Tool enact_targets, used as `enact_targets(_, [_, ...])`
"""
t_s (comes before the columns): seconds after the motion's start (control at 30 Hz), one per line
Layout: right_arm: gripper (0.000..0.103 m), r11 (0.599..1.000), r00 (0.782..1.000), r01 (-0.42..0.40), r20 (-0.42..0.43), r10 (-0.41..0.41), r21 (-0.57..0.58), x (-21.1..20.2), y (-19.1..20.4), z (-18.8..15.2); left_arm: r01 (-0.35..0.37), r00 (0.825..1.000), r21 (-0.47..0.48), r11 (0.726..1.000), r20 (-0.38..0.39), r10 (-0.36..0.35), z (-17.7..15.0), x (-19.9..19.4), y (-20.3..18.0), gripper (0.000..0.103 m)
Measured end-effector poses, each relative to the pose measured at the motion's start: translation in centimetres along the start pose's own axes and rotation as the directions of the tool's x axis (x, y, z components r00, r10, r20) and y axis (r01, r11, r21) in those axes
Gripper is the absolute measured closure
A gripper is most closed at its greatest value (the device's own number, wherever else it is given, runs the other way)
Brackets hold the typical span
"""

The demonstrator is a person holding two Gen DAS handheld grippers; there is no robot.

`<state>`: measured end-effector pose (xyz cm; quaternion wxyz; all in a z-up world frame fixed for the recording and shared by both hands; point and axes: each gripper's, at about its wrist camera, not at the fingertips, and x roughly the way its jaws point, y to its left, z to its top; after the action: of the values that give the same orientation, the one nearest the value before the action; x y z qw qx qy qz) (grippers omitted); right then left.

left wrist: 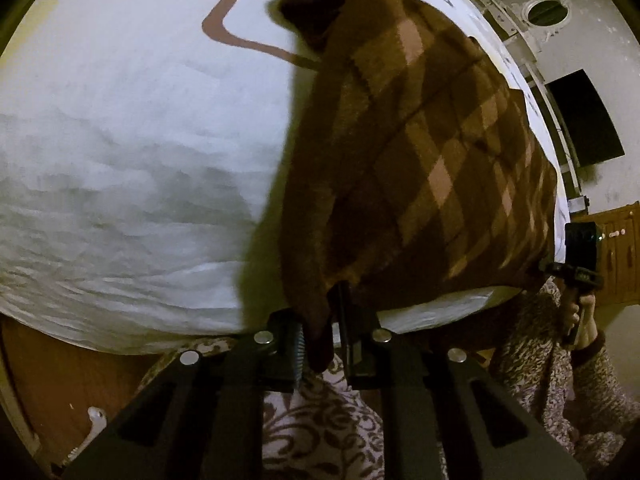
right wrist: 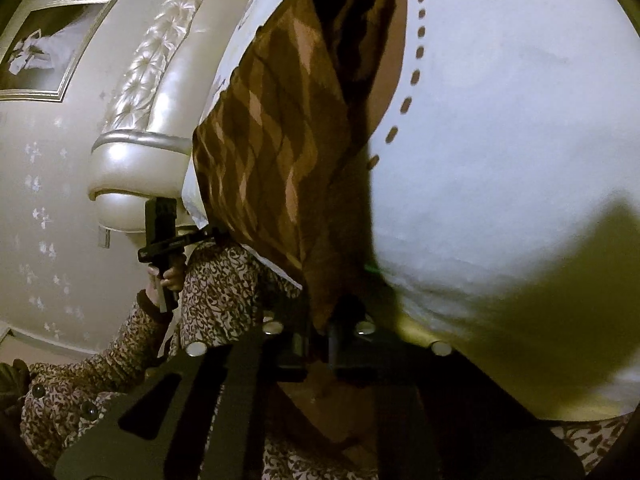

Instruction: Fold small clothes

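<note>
A brown knitted garment with a tan diamond pattern hangs stretched between both grippers above a white bedsheet. My left gripper is shut on one near corner of it. My right gripper is shut on the other corner; the garment rises away from it, folded lengthwise. The right gripper also shows at the right edge of the left wrist view, and the left gripper at the left of the right wrist view.
The bed has a padded cream headboard against a patterned wall with a framed picture. A wooden cabinet and a dark screen stand beyond the bed. The person's patterned robe is close below.
</note>
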<state>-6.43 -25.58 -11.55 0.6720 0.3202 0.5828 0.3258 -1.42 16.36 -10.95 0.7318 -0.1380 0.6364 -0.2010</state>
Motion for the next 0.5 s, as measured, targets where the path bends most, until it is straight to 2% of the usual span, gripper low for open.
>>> enact_targets(0.07, [0.100,1.000,1.000,0.001,0.018,-0.001,-0.007,-0.3,0.3,0.0,0.004,1.000,0.000,1.000,-0.004,-0.004,0.0,-0.1,0.1,0.098])
enact_targets(0.13, [0.100,1.000,0.999,-0.027,0.037,0.028,-0.004,-0.8,0.6,0.0,0.016,1.000,0.016,1.000,0.011,-0.016,-0.2,-0.5,-0.2,0.099])
enact_targets(0.27, [0.100,0.998,0.996,-0.060,0.066,0.061,-0.017,-1.9,1.7,-0.1,0.102,0.993,0.000,0.995,0.051,-0.102,-1.0,-2.0,-0.2,0.099])
enact_targets(0.43, [0.100,0.993,0.986,-0.119,0.111,0.121,-0.020,-3.7,3.0,-0.6,0.217,0.967,-0.019,0.976,0.139,-0.212,-2.5,-5.6,-0.6,0.099])
enact_targets(0.5, [0.100,0.990,0.982,-0.138,0.129,0.140,-0.023,-4.5,3.5,-0.9,0.272,0.947,-0.016,0.962,0.182,-0.265,-3.1,-7.4,-1.2,0.099])
